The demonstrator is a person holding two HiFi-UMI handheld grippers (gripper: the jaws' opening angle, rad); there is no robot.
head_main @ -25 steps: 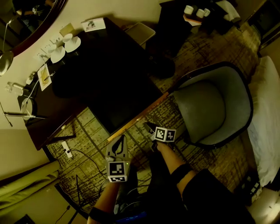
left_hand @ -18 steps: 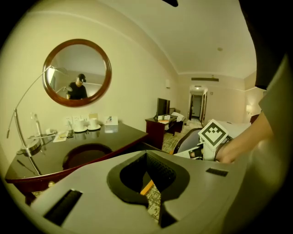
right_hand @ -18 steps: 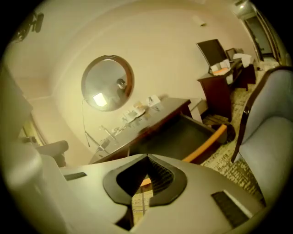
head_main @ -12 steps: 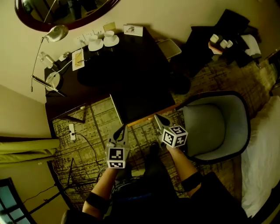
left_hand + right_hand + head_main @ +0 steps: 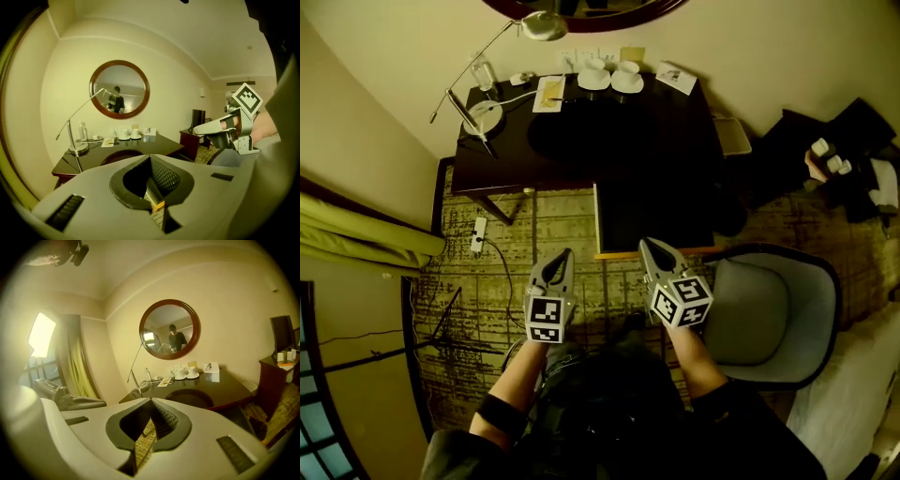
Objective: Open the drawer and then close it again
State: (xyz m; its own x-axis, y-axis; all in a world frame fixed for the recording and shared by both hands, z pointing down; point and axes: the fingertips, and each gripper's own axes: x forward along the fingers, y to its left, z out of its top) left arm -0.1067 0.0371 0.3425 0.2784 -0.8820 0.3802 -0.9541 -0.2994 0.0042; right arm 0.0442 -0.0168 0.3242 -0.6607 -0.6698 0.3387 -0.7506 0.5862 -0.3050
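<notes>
A dark wooden desk stands against the wall. A dark rectangular section with a pale wooden front edge juts out from its front right and looks like the drawer pulled out. In the head view my left gripper hovers over the carpet left of that edge. My right gripper hovers just above the edge, and I cannot tell whether it touches it. Both are shut with nothing between the jaws, as the left gripper and the right gripper show in their own views. Both point toward the desk and the round mirror.
A grey tub chair stands right of the drawer. On the desk are a lamp, two cups on saucers and papers. A power strip and cables lie on the carpet at left. A dark side table is at far right.
Both grippers have risen from low beside the drawer's front edge to higher in front of the desk. The right gripper has rolled upright. The head view has swung so the desk lies straight ahead.
</notes>
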